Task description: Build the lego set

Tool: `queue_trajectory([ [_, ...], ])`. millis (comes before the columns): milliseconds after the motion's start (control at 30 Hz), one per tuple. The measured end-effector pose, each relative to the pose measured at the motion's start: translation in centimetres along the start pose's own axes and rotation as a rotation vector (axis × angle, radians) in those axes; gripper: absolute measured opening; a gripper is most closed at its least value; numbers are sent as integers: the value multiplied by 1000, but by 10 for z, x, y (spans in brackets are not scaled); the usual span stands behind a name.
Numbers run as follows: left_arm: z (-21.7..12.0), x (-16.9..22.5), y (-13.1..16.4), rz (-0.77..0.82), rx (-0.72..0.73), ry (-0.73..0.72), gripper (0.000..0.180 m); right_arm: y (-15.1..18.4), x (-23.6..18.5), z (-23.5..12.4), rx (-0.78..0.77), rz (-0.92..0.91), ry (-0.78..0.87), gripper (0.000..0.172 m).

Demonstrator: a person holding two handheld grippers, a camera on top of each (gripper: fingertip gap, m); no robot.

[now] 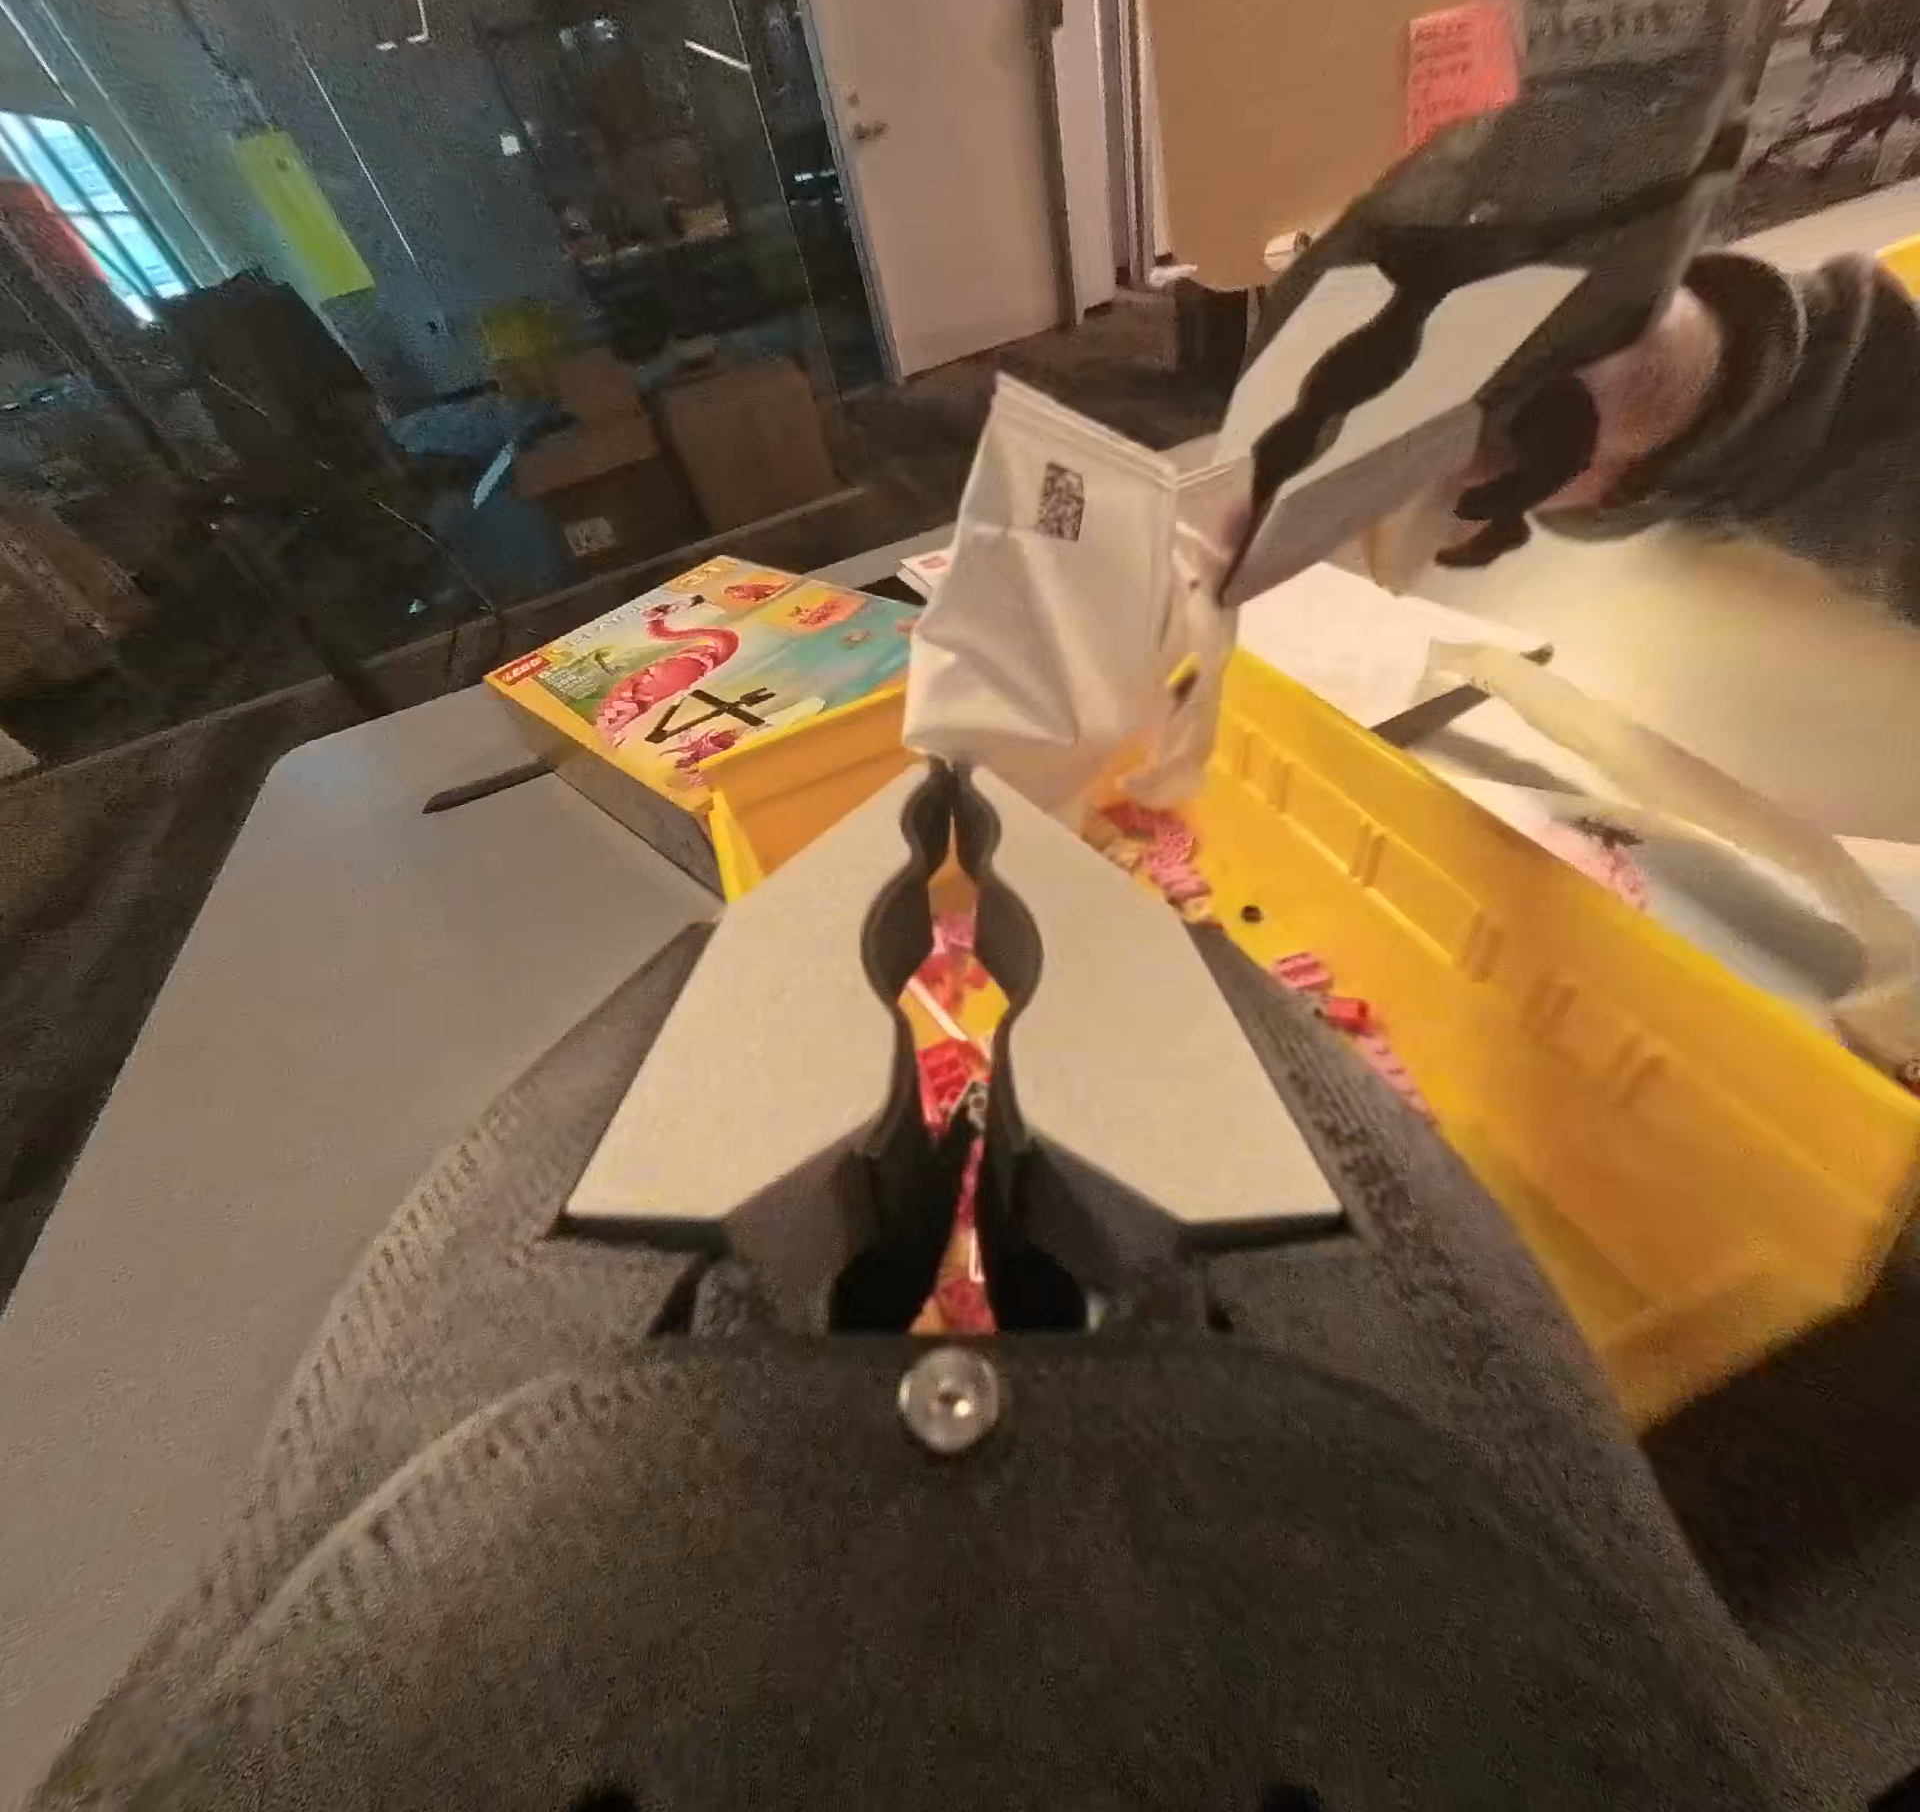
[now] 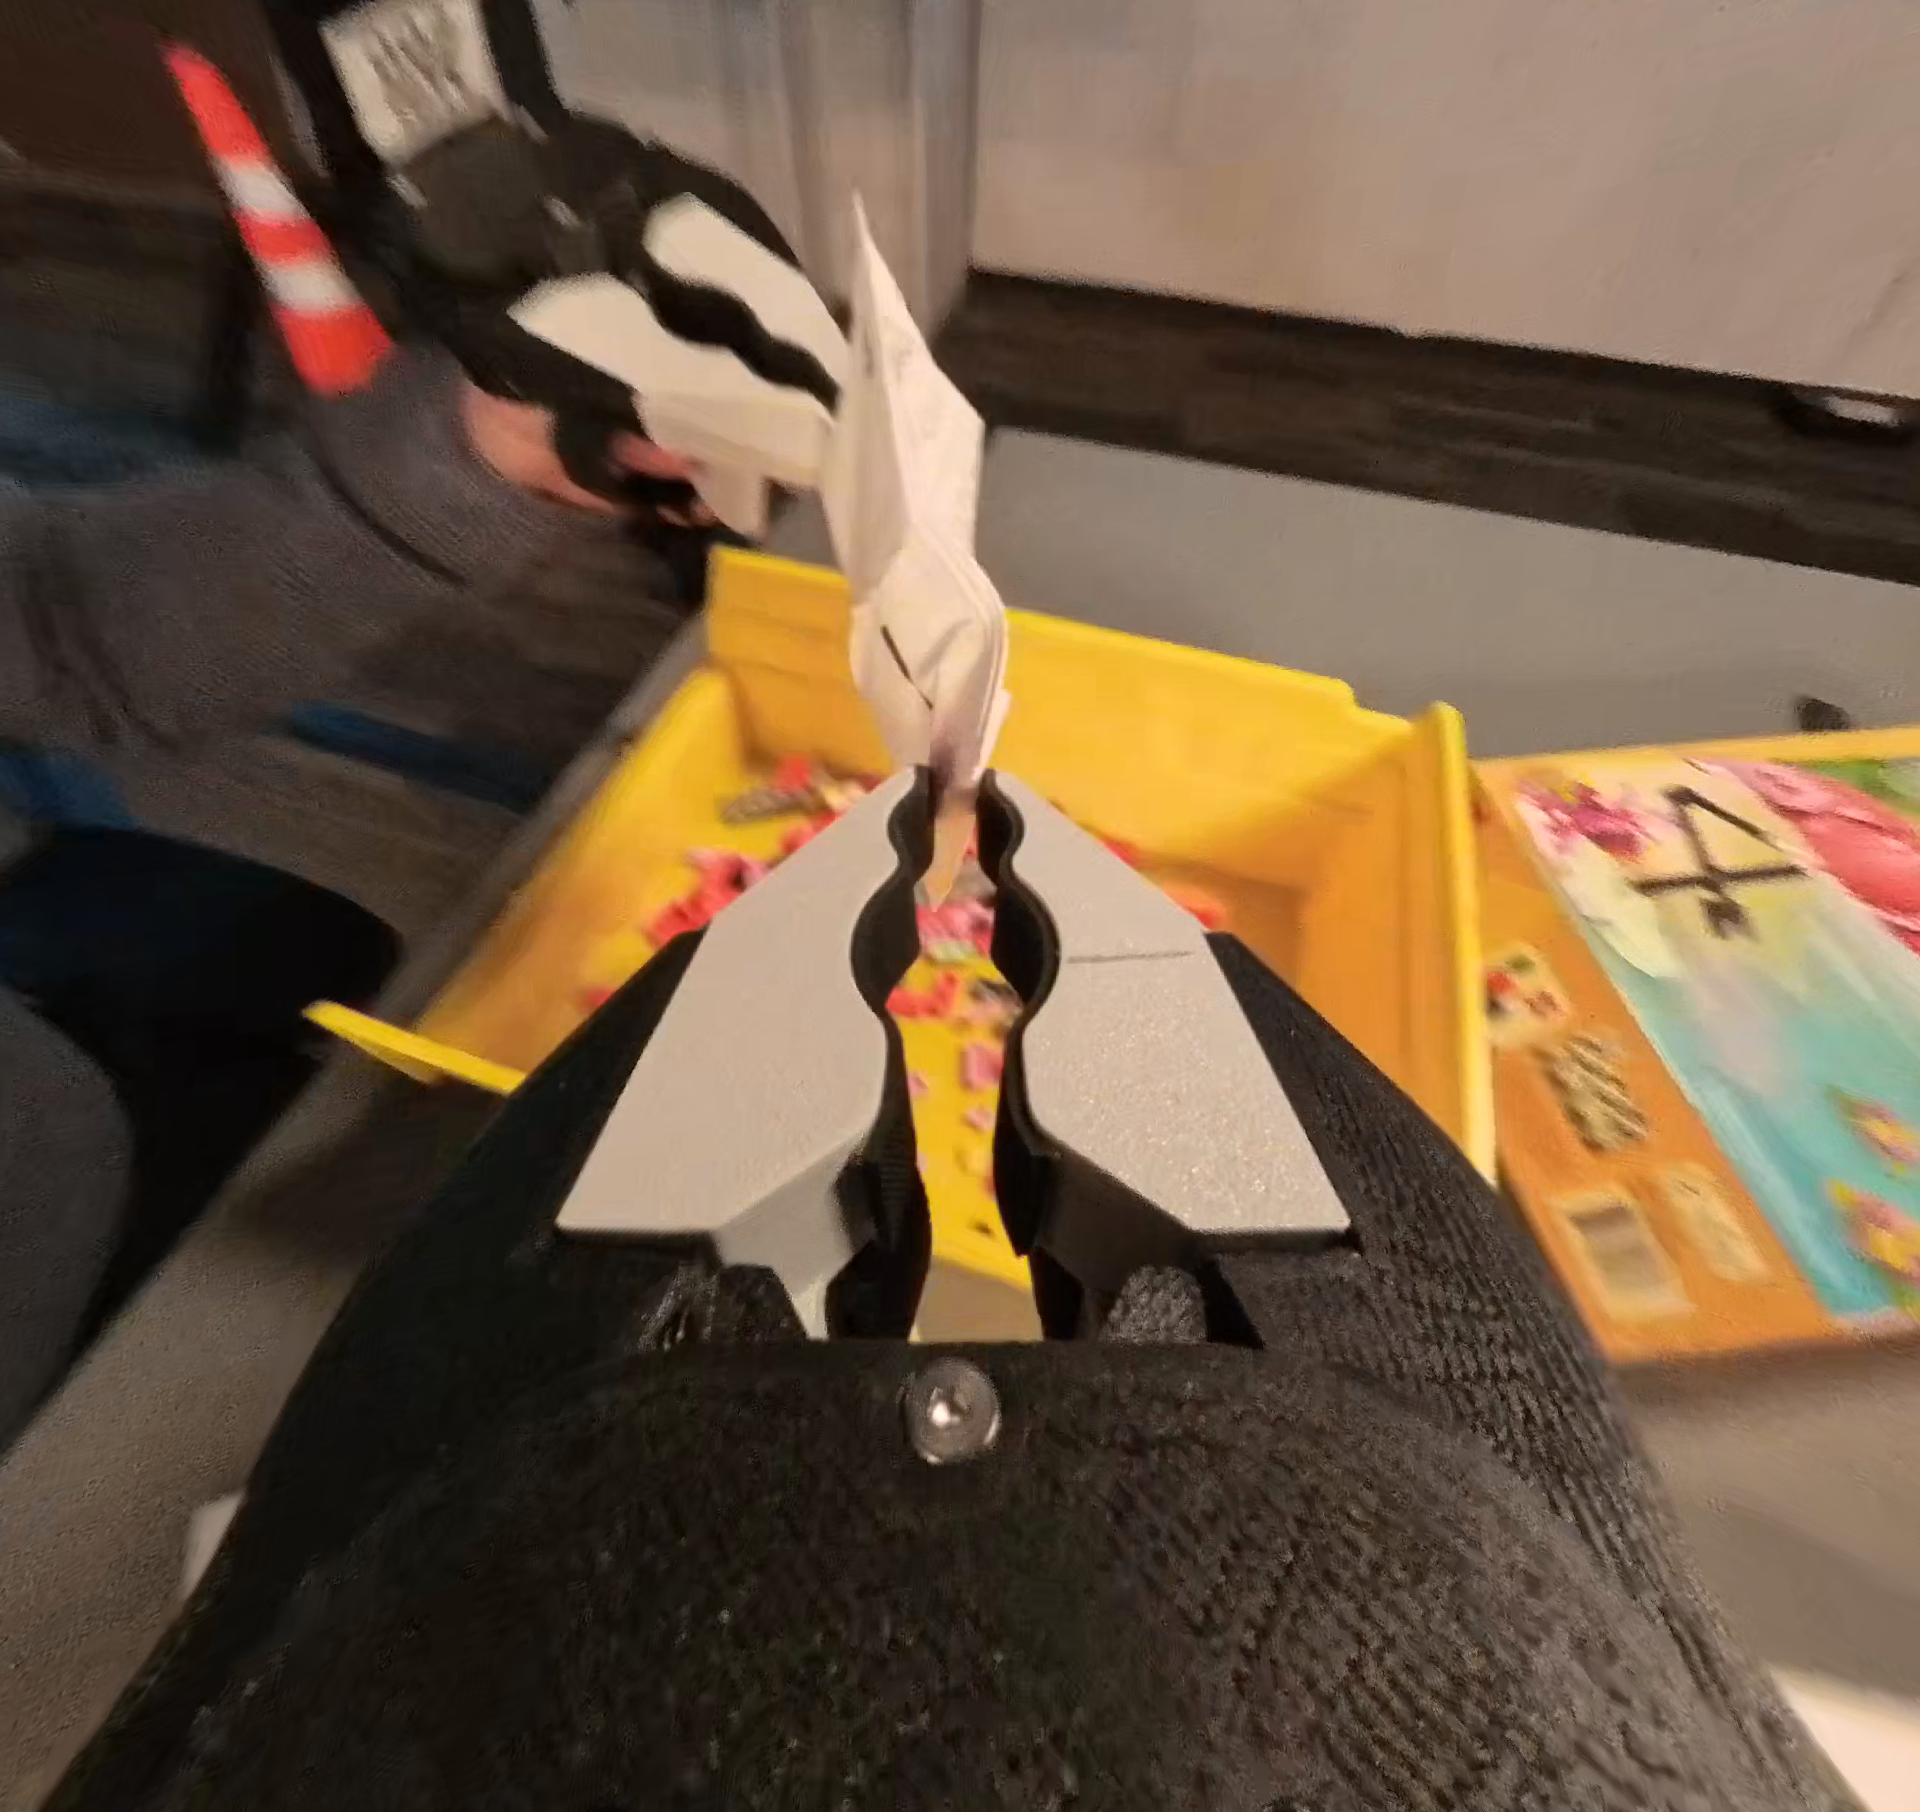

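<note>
Paper bag (image 1: 1049, 609), white and crumpled, is held stretched above the yellow bin (image 1: 1538, 1014) of small bricks (image 1: 1153, 848), one end being pinched by the closed left gripper (image 1: 948, 786) and the other by the almost closed right gripper (image 2: 951, 796).

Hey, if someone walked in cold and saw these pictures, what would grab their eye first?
A crumpled white paper bag hangs over a bright yellow bin, pinched at opposite ends by the left tool and the right tool. Pink and red toy bricks litter the bin's floor. Beside it lies a colourful flamingo box.
</note>
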State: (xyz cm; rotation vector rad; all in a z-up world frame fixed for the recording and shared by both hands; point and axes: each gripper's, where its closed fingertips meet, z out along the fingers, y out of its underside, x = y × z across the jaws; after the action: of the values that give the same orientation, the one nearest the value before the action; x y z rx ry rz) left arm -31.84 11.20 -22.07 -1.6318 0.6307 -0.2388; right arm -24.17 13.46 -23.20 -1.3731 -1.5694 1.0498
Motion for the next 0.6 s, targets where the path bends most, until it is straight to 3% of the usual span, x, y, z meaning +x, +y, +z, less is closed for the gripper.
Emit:
queue_trajectory([
  [133, 7, 10, 13, 99, -87, 2, 0, 19, 9, -1, -192, -160, 129, 6],
  [300, -1, 7, -1, -78, 38, 53, 0, -5, -5, -8, -47, 6, 10, 14],
  [400, -3, 6, -2, -120, 63, 51, 0, -15, -11, -12, 52, 68, -58, 0],
  [533, -3, 12, -7, -173, 106, 88, 0, 0, 1, -7, 10, 69, 13, 0],
  [567, -3, 11, -9, -187, 120, 90, 0, 0, 5, -6, 21, 88, 38, 4],
  [600, -4, 10, -12, -205, 140, 96, 0, -2, 6, -5, 49, 132, 35, 27],
])
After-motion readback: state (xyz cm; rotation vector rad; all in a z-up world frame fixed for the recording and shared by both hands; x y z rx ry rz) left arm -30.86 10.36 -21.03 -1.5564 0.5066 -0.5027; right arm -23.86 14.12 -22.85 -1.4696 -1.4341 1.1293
